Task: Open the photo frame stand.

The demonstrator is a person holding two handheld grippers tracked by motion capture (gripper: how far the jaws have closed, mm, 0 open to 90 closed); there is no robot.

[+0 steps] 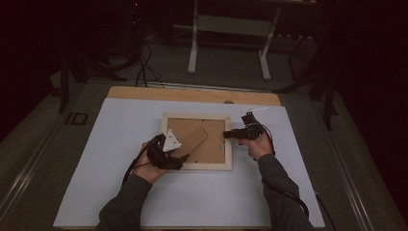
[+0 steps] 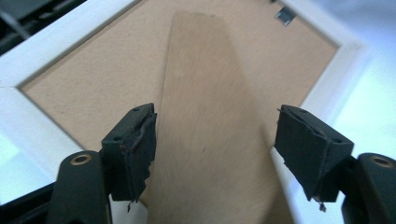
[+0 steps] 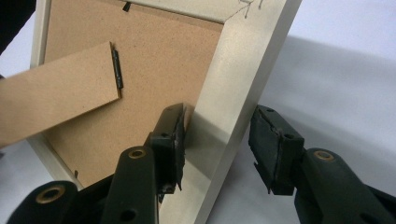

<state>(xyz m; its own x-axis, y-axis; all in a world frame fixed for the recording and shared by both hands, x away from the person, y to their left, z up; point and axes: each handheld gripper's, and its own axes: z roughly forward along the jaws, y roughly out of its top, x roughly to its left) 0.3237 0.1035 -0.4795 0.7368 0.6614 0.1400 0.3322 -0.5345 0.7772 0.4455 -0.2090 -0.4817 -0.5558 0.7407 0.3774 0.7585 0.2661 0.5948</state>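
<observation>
A picture frame [image 1: 197,141] lies face down on a white table [image 1: 120,144], its brown backing board [image 1: 211,149] upward. A person holds a pair of black tongs in each hand.

The left gripper [image 1: 179,160] sits at the frame's near left corner. In the left gripper view [image 2: 212,149] its jaws stand wide apart, released, with the cardboard stand flap [image 2: 210,140] running up between them. The left pad [image 2: 140,149] lies just beside the flap's edge, possibly brushing it; the right pad [image 2: 310,151] stands clear of it. The flap is raised off the backing board [image 2: 102,84] and is blurred close to the camera.

The right gripper [image 1: 226,134] reaches in from the frame's right side. In the right gripper view [image 3: 217,144] its jaws straddle the pale frame rail [image 3: 238,102]. The inner pad [image 3: 175,140] rests against the rail's inside edge, over the backing board [image 3: 159,60]. The outer pad [image 3: 271,147] stands a little off the rail's outer edge, so the jaws are not clenched on it. Beyond these tongs the stand flap [image 3: 56,88] angles away to the left from its dark hinge [image 3: 117,69].
</observation>
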